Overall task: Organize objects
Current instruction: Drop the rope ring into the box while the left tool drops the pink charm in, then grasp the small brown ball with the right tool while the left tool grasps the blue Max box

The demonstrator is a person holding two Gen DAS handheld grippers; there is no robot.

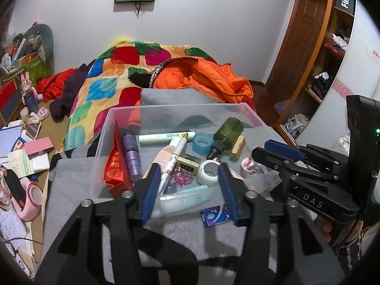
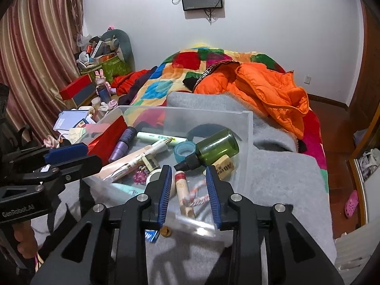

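A clear plastic box (image 1: pixel 118 116) (image 2: pixel 248 128) sits on a grey blanket (image 1: pixel 71 180). Inside lie a red packet (image 1: pixel 116 163), a purple tube (image 1: pixel 131 156), a white pen (image 1: pixel 172 161), a blue tape roll (image 1: pixel 201 142), a green bottle (image 1: pixel 229 130) (image 2: pixel 217 146), a white tape roll (image 1: pixel 209 169) and a mint tube (image 1: pixel 187 197). My left gripper (image 1: pixel 188 168) (image 2: pixel 87 153) hangs open over the box's near edge, above the pen and mint tube. My right gripper (image 2: pixel 188 168) (image 1: pixel 261 147) is open over the box's right corner. A cream tube (image 2: pixel 181 185) and a blurred striped cord (image 2: pixel 198 197) show between its fingers, untouched by the pads.
A small blue packet (image 1: pixel 215 216) (image 2: pixel 152 235) lies on the blanket outside the box. Behind it are an orange jacket (image 1: pixel 209 78) and a patchwork quilt (image 1: pixel 106 80). Papers and boxes (image 1: pixel 21 156) crowd the left side; wooden shelves (image 1: pixel 327 66) stand to the right.
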